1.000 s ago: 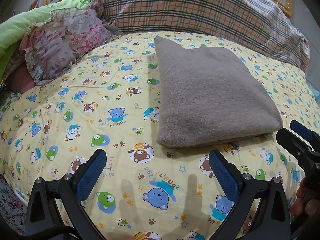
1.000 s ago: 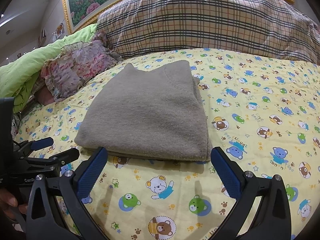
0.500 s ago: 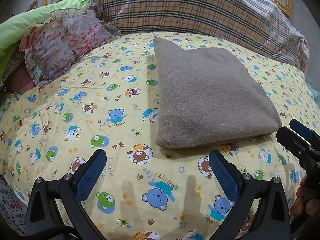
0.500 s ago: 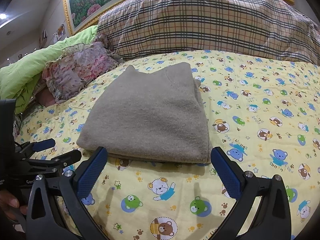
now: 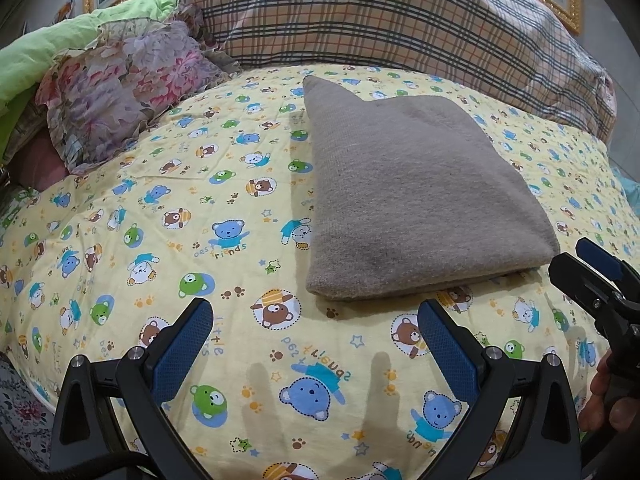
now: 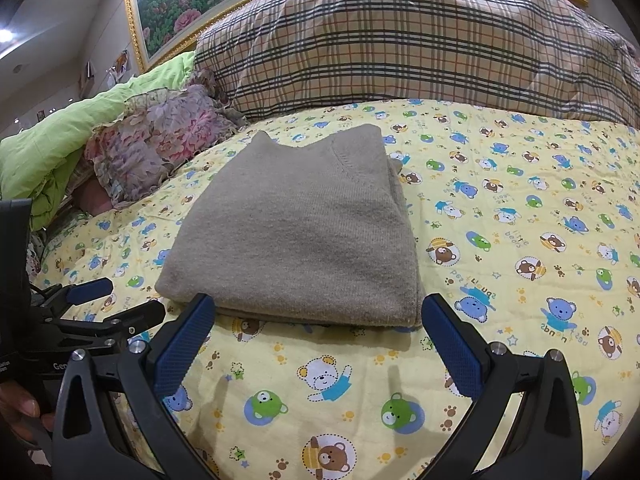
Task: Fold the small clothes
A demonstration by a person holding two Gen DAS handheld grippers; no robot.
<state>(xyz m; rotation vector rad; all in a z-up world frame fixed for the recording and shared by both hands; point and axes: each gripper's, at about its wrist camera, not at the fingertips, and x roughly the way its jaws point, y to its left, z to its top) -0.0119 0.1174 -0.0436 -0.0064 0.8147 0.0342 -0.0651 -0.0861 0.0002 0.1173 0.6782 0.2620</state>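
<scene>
Both cameras are drawing back a little from the grey knit garment (image 6: 296, 232): it is sitting slightly farther up the right wrist view than a second ago, and its near edge is now clear of the blue pads instead of running behind them. The garment itself is not shifting at all. It is lying as a flat, squared, layered bundle on the yellow bear-print quilt (image 6: 500, 240), with its folded edge toward the cameras and the neckline notch at the far end.

The right gripper (image 6: 318, 340) is hanging spread wide and empty just short of that near edge, touching nothing. The left gripper (image 5: 316, 344) is likewise spread and holding nothing, hovering over bare quilt with the bundle ahead and to its right. In each view the other gripper is showing at the frame's edge, with part of a hand (image 5: 612, 404) on its handle.

Beyond the bundle, a plaid pillow (image 6: 420, 44) and a floral cushion (image 6: 160, 144) are resting at the head of the bed, well apart from it.

Judging by the tidy stack and the retreating tools, this piece is looking finished.
</scene>
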